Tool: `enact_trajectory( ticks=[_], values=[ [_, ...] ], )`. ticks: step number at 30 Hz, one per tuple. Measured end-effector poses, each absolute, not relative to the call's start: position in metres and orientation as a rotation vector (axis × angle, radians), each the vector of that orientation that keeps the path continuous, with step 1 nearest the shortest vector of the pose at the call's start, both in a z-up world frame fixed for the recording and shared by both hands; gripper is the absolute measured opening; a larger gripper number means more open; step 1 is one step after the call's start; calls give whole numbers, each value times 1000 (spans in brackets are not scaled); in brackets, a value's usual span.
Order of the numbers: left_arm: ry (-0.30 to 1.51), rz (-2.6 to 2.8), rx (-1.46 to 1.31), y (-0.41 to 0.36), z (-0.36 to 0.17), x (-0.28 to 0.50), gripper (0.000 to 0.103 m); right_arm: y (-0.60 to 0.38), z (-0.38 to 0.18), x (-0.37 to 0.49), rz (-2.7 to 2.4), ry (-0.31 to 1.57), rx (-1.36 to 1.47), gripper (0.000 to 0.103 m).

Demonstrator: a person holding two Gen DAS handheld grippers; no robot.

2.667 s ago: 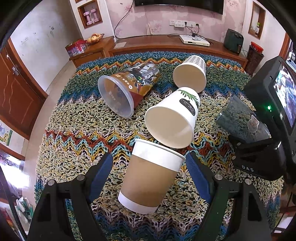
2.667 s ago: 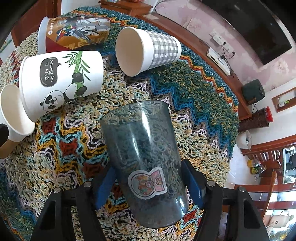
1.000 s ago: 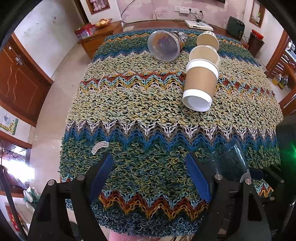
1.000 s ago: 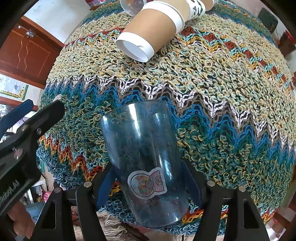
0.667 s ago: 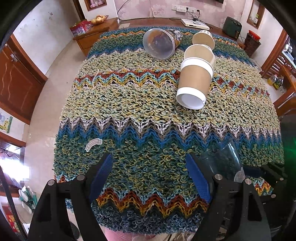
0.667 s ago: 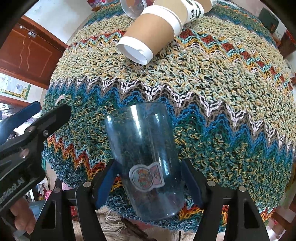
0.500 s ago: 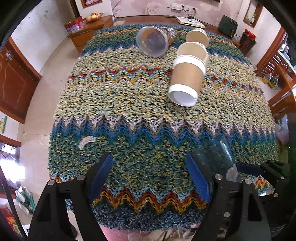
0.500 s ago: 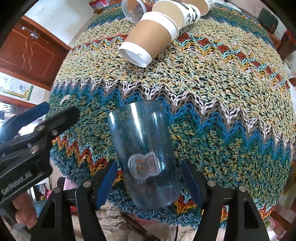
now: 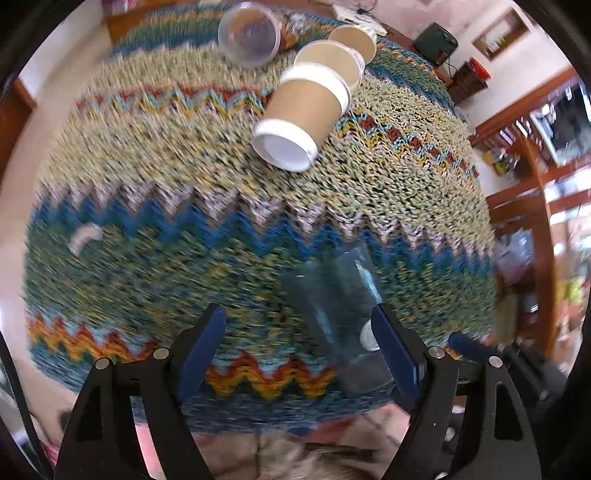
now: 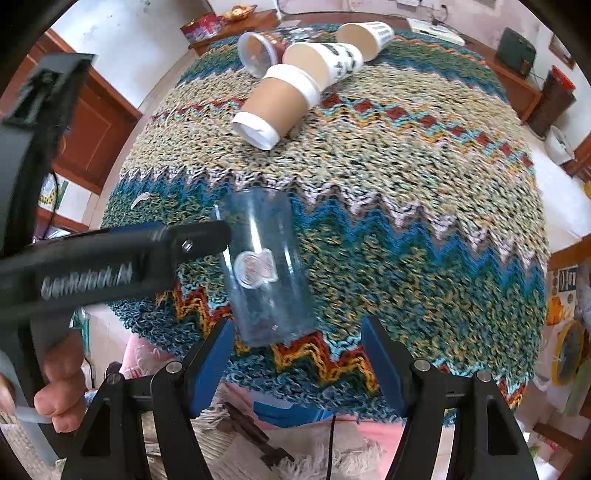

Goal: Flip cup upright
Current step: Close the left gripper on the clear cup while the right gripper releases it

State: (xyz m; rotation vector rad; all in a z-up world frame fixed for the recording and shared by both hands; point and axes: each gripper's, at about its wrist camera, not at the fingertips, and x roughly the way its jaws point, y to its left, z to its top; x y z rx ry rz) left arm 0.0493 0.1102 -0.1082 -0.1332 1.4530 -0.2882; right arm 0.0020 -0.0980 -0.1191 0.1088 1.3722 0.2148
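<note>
A clear blue plastic cup [image 10: 264,269] with a round sticker stands on the knitted zigzag cloth [image 10: 406,229] near the table's front edge; it also shows, blurred, in the left wrist view [image 9: 340,314]. My right gripper [image 10: 297,354] is open and empty, its blue pads just short of the cup's base. My left gripper [image 9: 303,347] is open; its right pad [image 9: 393,347] is beside the cup. In the right wrist view the left gripper's finger [image 10: 110,266] reaches the cup's left side.
Several cups lie on their sides at the table's far end: a brown sleeved paper cup [image 10: 275,107], a white panda cup [image 10: 325,61], a checked cup [image 10: 365,33] and a clear printed cup [image 10: 258,50]. A hand [image 10: 62,391] holds the left gripper.
My right gripper has opened and let go of the blue cup, which now stands on the cloth. My left gripper has swung right, up beside the cup.
</note>
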Motion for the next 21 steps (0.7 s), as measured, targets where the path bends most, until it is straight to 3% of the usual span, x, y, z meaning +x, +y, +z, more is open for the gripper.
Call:
enact_trajectory(
  ticks=[18, 21],
  values=[
    [1621, -211, -374, 93, -151, 63, 82, -115, -137, 4, 177, 1374, 185, 72],
    [1626, -196, -392, 95, -153, 65, 74, -113, -142, 9, 180, 1379, 183, 72]
  ],
)
